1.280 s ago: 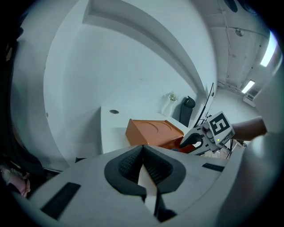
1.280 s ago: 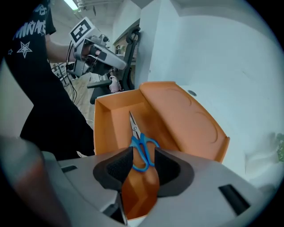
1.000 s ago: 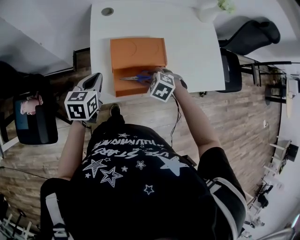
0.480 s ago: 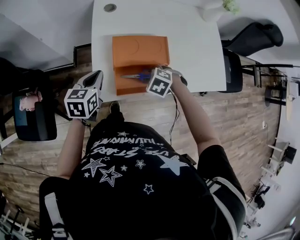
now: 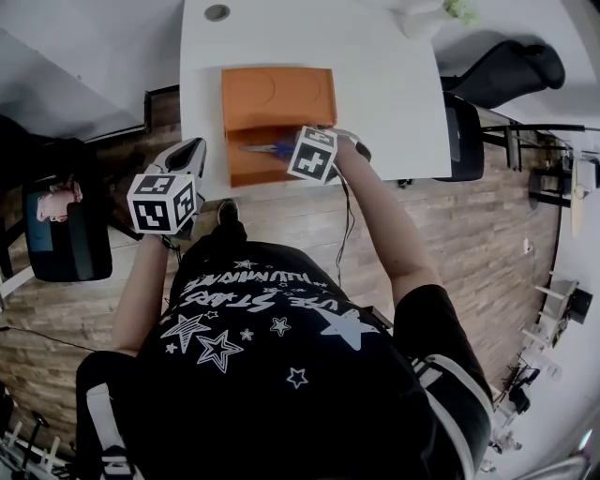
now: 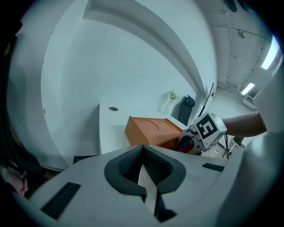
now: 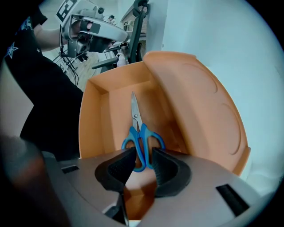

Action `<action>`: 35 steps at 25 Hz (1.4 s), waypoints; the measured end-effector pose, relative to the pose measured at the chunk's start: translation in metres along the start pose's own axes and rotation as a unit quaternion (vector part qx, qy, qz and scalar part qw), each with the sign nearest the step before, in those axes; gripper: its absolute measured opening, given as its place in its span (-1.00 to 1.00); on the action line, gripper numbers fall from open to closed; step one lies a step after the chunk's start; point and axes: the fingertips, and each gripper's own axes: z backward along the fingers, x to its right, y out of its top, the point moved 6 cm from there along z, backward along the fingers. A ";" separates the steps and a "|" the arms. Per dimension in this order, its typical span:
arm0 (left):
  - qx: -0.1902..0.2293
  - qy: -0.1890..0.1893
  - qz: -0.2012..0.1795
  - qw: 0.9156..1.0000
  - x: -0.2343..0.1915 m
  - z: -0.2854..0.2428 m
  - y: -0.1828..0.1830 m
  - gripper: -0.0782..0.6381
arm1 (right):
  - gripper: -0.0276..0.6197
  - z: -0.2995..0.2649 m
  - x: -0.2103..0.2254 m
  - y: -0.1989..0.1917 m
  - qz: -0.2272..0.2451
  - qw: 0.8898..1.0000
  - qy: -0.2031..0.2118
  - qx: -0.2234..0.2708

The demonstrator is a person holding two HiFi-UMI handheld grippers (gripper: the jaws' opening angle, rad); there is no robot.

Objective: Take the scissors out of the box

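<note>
Brightness: head view evenly bright; white table (image 5: pixel 394 84) nearly washed out.
Source: ceiling strip lights (image 6: pixel 270 57), glaring in left gripper view.
Shadows: soft, inside orange box (image 7: pixel 111 115).
Distortion: strong fisheye, dark vignetted corners.
Focus: nearest foreground soft.

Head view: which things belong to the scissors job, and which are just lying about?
Job: scissors, orange box, right gripper (jaws closing round the scissors' handles).
Lying about: white vase, black chair, table grommet.
</note>
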 end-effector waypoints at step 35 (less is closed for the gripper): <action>0.014 0.001 -0.022 1.000 0.048 0.036 -0.021 -0.73 | -0.61 0.039 -0.041 -0.013 0.029 0.995 -0.084 0.051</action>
